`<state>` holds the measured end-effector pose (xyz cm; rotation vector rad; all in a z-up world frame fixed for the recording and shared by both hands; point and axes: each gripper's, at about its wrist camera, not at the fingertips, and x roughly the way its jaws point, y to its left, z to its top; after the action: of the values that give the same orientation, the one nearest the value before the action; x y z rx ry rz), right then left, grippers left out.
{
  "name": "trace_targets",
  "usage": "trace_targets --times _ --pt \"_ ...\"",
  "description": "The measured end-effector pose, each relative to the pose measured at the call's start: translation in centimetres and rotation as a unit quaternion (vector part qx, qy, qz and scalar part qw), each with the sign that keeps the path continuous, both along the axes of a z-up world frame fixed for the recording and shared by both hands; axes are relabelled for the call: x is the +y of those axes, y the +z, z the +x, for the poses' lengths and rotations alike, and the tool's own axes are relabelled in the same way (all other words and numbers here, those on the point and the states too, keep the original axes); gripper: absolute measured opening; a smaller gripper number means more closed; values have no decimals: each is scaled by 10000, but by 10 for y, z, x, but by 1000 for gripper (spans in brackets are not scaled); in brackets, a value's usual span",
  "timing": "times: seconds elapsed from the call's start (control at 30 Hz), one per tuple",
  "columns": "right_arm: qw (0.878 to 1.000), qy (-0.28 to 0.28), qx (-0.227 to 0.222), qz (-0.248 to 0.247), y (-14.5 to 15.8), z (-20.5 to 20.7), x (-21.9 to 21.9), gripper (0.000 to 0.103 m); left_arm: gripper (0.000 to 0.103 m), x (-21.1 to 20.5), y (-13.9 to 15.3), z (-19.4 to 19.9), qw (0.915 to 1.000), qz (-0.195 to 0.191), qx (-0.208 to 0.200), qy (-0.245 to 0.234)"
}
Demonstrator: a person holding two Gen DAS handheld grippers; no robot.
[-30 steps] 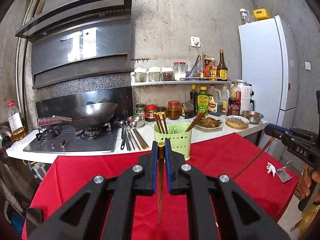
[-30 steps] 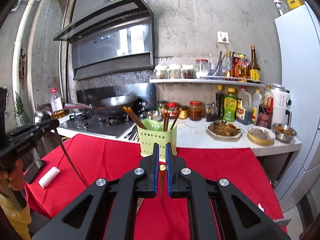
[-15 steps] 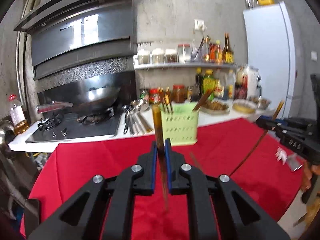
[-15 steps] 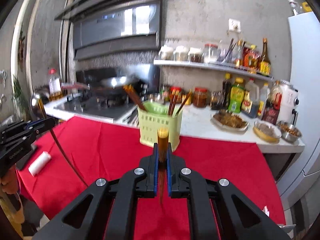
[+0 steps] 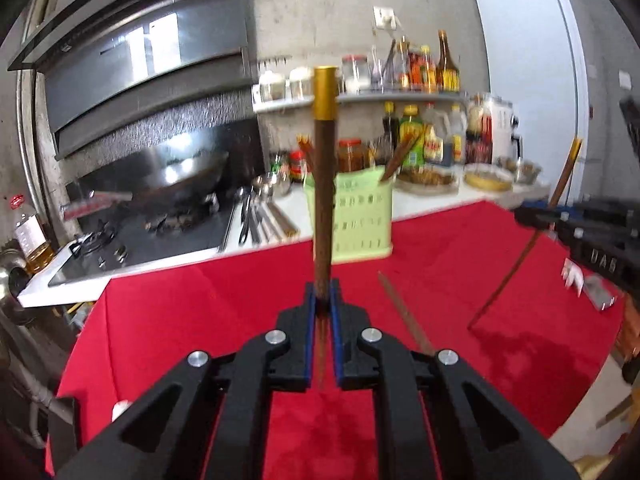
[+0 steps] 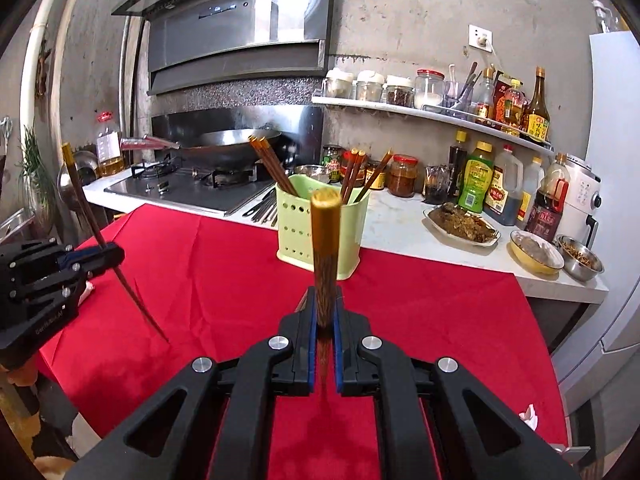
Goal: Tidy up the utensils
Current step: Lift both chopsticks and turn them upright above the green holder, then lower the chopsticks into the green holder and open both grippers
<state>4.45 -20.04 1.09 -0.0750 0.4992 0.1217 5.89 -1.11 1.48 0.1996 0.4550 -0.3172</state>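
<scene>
Wooden, gold-capped chopsticks stand upright at frame centre in both views, one (image 5: pixel 323 184) clamped in the left gripper (image 5: pixel 322 300), the other (image 6: pixel 326 256) pinched by the right gripper (image 6: pixel 325 312). Behind them, the green holder (image 6: pixel 320 228) sits on the red cloth (image 6: pixel 224 280). Only the left view shows a loose chopstick (image 5: pixel 404 312) lying on the cloth at centre right.

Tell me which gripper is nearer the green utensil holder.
Hard to call; probably the right gripper, though not by much. It faces the green utensil holder head-on across the red cloth. The left gripper does too; each clamps a chopstick.
</scene>
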Motion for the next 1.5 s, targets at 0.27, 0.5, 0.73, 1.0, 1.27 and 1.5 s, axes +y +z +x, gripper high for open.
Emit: trace_targets --times 0.27,0.5,0.73,1.0,1.27,1.5 --pt "9997 100 -149 155 13 44 1 7 7 -28 19 52 9987 -290 -413 -118" --pt "9963 195 -826 105 76 89 6 7 7 -45 71 97 9937 -577 -917 -290" --pt "9903 176 -1368 141 131 124 -1 7 7 -63 122 140 9891 -843 -1148 -370" --pt "9952 98 -954 188 102 177 -15 7 7 -80 92 192 9945 -660 -690 -434" --pt "9991 68 -394 151 58 212 -18 7 7 -79 55 224 9973 -598 -233 -351" --pt "9995 3 -286 145 49 213 -18 17 8 -82 44 231 9977 -546 -107 -381"
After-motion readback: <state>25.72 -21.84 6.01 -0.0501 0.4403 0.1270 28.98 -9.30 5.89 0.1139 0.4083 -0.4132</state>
